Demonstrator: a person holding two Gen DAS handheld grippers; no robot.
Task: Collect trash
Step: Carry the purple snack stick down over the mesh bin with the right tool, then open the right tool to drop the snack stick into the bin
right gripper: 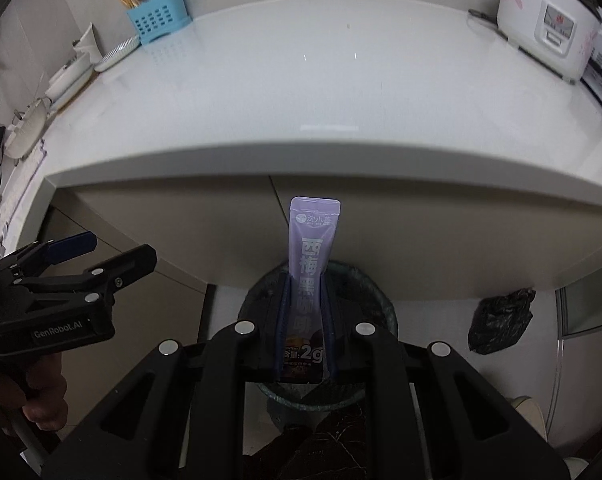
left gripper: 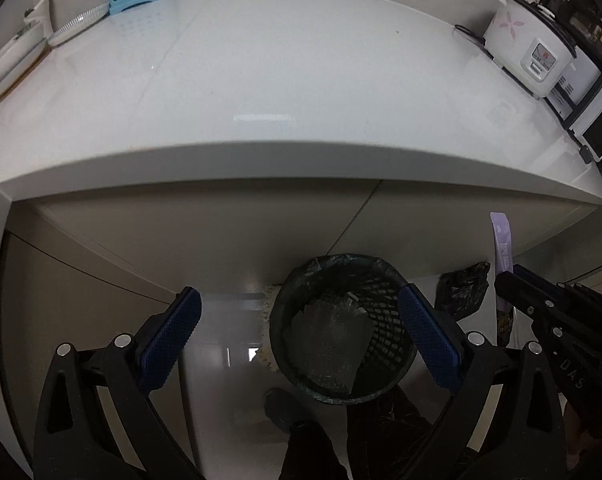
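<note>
Item: purple sachet (right gripper: pixel 310 280), clamped upright in right gripper (right gripper: pixel 306 312) above lined bin (right gripper: pixel 381 300); left gripper (left gripper: pixel 297 336) spread, empty. Risk: early release drops sachet outside rim

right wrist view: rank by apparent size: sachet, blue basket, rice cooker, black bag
1. Rice cooker, though cut off at the frame edge.
2. Sachet, inflated by nearness to the camera.
3. Black bag and blue basket look alike; not ranking them.
</note>
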